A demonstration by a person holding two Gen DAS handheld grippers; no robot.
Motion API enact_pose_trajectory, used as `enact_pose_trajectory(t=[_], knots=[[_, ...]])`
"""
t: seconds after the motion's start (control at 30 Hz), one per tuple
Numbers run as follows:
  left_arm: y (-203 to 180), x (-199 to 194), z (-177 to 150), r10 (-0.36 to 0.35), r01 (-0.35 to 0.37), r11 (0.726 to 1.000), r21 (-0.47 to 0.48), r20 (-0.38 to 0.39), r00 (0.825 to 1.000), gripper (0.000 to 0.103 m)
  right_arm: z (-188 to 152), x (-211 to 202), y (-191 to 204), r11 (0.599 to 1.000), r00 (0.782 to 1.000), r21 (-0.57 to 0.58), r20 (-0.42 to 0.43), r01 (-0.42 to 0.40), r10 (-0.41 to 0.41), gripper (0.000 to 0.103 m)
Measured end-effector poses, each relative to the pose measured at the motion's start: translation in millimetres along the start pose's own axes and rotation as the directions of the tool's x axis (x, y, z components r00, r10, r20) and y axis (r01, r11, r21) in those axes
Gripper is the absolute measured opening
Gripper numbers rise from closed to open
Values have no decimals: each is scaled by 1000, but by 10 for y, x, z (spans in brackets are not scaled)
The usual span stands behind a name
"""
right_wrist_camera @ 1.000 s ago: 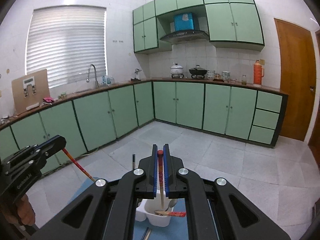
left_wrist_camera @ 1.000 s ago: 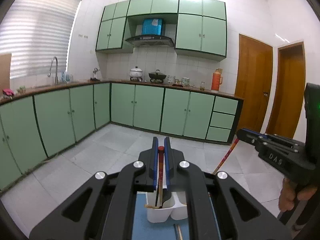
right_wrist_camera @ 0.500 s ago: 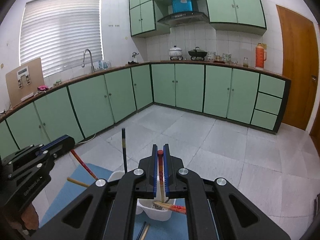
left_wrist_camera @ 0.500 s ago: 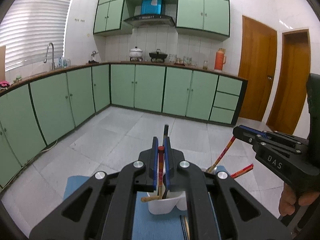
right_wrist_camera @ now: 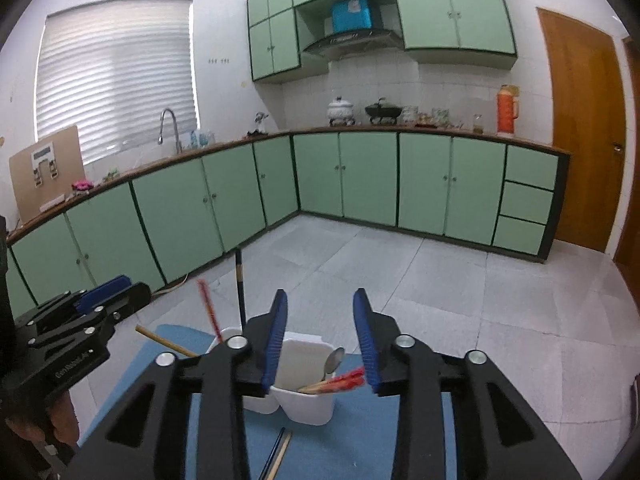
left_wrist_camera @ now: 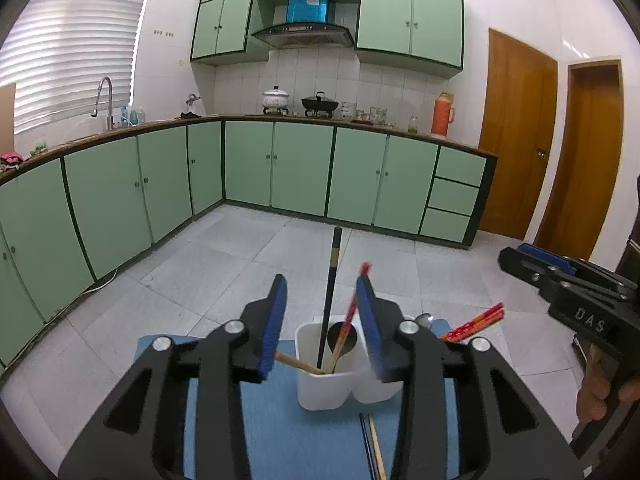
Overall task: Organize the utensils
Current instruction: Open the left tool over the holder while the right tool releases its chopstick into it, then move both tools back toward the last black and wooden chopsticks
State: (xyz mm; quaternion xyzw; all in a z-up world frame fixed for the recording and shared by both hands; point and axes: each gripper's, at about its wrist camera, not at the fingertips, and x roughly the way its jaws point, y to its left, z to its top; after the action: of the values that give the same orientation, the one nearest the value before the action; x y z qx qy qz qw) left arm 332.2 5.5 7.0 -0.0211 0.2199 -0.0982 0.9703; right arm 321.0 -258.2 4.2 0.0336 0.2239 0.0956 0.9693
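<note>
On the blue mat (left_wrist_camera: 256, 412), the white 2-compartment utensil holder (left_wrist_camera: 320, 390) already contains chopsticks and a spoon (right_wrist_camera: 334, 361). The left gripper (left_wrist_camera: 322, 320) and right gripper (right_wrist_camera: 320, 334) hover above it, jaws opening, the red chopstick (left_wrist_camera: 352, 312) dropping loose between the left jaws. Judging by this, only 2 loose chopsticks (right_wrist_camera: 278, 454) at the mat's near edge remain.

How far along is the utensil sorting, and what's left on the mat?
Mostly done: the white holder already has a black chopstick, red chopsticks and a spoon in it. In hand: nothing; the left gripper and right gripper are opening, a red chopstick dropping into the holder. Left: loose chopsticks on the blue mat.
</note>
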Motion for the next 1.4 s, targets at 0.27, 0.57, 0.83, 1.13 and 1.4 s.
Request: enact_pose_trajectory(t=[0.27, 0.57, 0.83, 1.13, 1.4], knots=[[-18, -484, -203, 6, -6, 1000, -1, 56, 998, 71, -164, -548, -45, 999, 995, 18, 89, 49, -51, 81], [-69, -951, -707, 15, -16, 1000, 22, 42, 999, 83, -769, -961, 70, 997, 995, 39, 83, 59, -63, 97], [-58, -1057, -1399, 29, -25, 999, 46, -93, 995, 84, -1449, -1077, 190, 995, 998, 78, -12, 55, -54, 97], [113, -1034, -2004, 63, -51, 997, 61, -225, 972, 85, -2094, -1047, 369, 994, 988, 87, -146, 58, -45, 97], [230, -1006, -2336, 87, -72, 996, 62, -301, 950, 86, -2540, -913, 572, 995, 968, 85, -249, 46, -24, 96]])
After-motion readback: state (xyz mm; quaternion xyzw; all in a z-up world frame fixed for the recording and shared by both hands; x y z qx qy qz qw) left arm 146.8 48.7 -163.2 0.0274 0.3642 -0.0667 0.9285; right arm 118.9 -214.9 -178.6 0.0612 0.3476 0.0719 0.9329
